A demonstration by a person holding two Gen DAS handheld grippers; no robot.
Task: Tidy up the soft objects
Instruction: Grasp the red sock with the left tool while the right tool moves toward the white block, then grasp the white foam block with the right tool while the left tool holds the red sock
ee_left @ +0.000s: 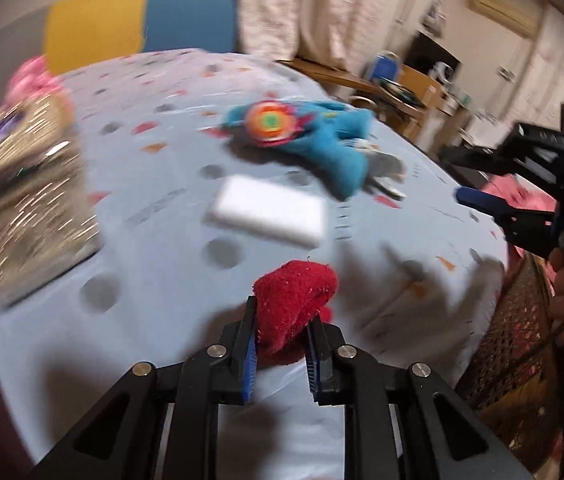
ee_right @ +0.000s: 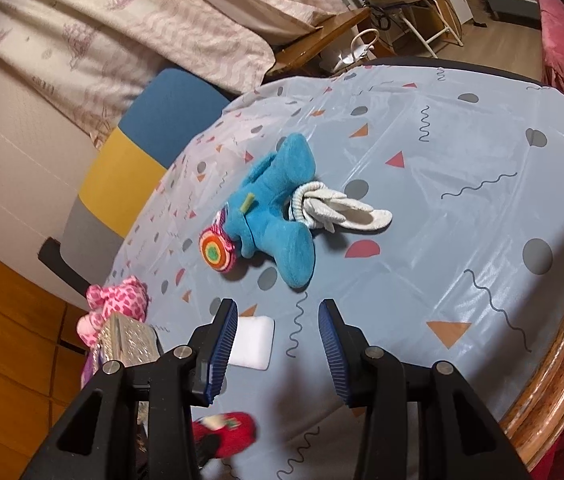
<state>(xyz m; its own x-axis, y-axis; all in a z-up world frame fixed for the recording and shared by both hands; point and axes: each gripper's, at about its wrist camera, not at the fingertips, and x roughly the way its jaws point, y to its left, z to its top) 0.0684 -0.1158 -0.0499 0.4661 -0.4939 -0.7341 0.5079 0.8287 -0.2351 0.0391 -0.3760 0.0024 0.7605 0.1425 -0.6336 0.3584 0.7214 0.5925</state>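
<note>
My left gripper (ee_left: 282, 316) is shut on a red fuzzy soft item (ee_left: 297, 288), pinched between its blue pads just above the light-blue patterned tablecloth (ee_left: 162, 240). In the right wrist view the same red item (ee_right: 230, 432) shows at the bottom edge. My right gripper (ee_right: 278, 308) is open over the cloth with nothing between its fingers, and it also shows at the right of the left wrist view as the right gripper (ee_left: 455, 176). A blue plush toy (ee_right: 278, 208) with an orange-green disc lies mid-table, a rolled white sock (ee_right: 333, 208) against it. A white sponge block (ee_right: 252, 342) lies nearer.
A glittery gold box (ee_left: 22, 200) stands at the table's left with a pink plush (ee_right: 118, 300) behind it. The table's wooden rim (ee_right: 561, 340) curves along the right. A yellow-and-blue chair (ee_left: 142, 20) stands at the far side, curtains behind it.
</note>
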